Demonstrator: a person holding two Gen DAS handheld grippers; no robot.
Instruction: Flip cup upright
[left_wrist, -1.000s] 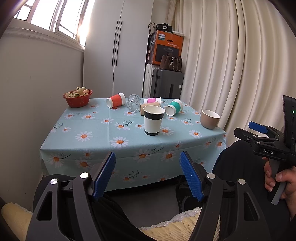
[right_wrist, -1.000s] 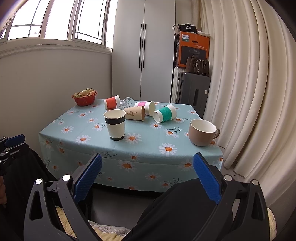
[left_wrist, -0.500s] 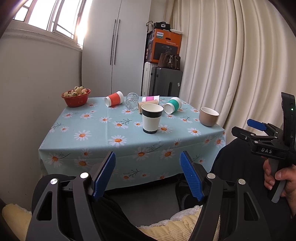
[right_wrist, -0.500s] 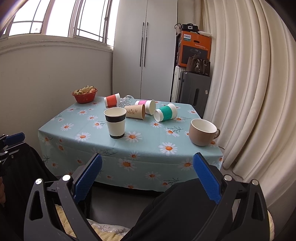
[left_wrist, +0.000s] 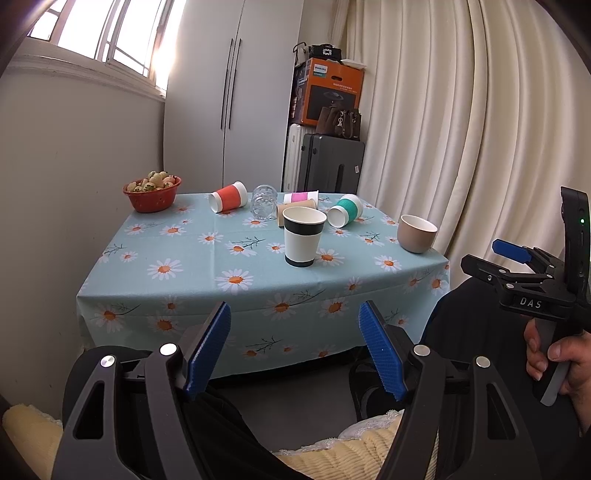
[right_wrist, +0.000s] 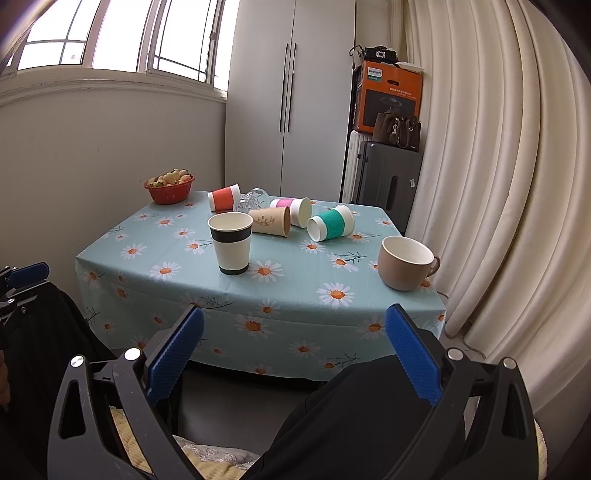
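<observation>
Several cups lie on their sides at the back of the table: a red-sleeved cup (left_wrist: 227, 196) (right_wrist: 222, 196), a clear glass (left_wrist: 263, 201), a pink-sleeved cup (right_wrist: 291, 211), a brown paper cup (right_wrist: 270, 220) and a green-sleeved cup (left_wrist: 345, 210) (right_wrist: 330, 222). A black-banded white paper cup (left_wrist: 303, 236) (right_wrist: 231, 248) stands upright in the middle. A beige mug (left_wrist: 416, 233) (right_wrist: 405, 262) stands upright at the right. My left gripper (left_wrist: 295, 347) and right gripper (right_wrist: 295, 350) are open, empty, and held well short of the table's front edge.
A red bowl of fruit (left_wrist: 152, 193) sits at the table's back left corner. The daisy tablecloth (left_wrist: 236, 280) hangs over the front edge. Wall at left, curtain at right, wardrobe, suitcases (right_wrist: 388, 177) and an orange box behind. The person's legs are below the grippers.
Both grippers have drifted slightly; the table sits a little differently in each view. Nothing on the table has moved, and both grippers stay open.
</observation>
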